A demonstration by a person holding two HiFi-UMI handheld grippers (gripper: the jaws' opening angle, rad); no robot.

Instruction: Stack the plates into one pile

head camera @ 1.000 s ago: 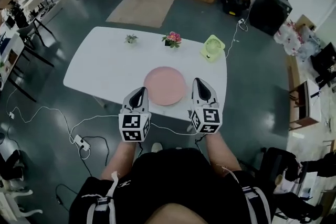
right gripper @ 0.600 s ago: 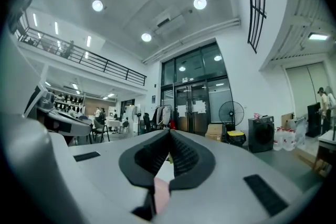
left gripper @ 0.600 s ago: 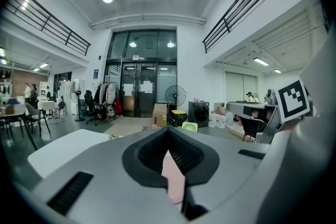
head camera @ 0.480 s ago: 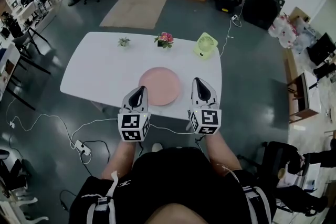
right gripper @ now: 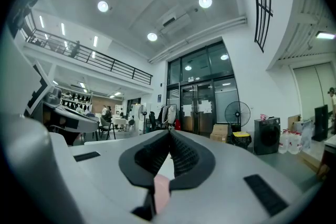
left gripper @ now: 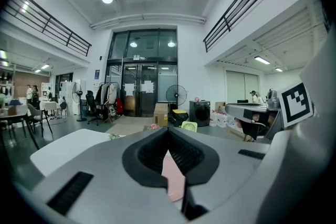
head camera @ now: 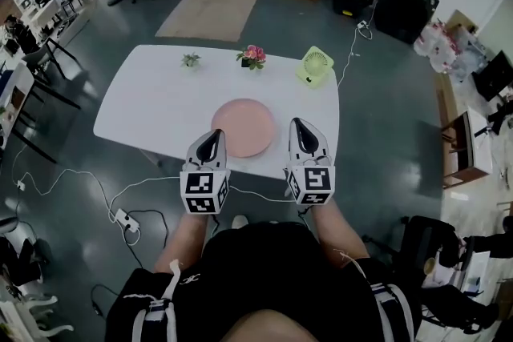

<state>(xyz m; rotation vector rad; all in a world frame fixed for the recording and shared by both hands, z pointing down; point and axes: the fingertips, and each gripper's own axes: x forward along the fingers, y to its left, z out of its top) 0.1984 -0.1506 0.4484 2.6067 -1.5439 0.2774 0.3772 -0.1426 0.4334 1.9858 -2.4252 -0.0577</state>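
The plate (head camera: 243,127) lies on the table (head camera: 152,104) towards its near edge, just beyond and between both grippers. Left gripper (head camera: 213,137) and right gripper (head camera: 300,126): jaws together, empty, pointing far. Neither is clearly nearer. No second plate is visible.

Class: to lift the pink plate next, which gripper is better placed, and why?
Left, narrowly. The left gripper ends beside the plate, at its near rim; the right gripper stands clear of its right rim. Both have shut jaws, so either must open first.
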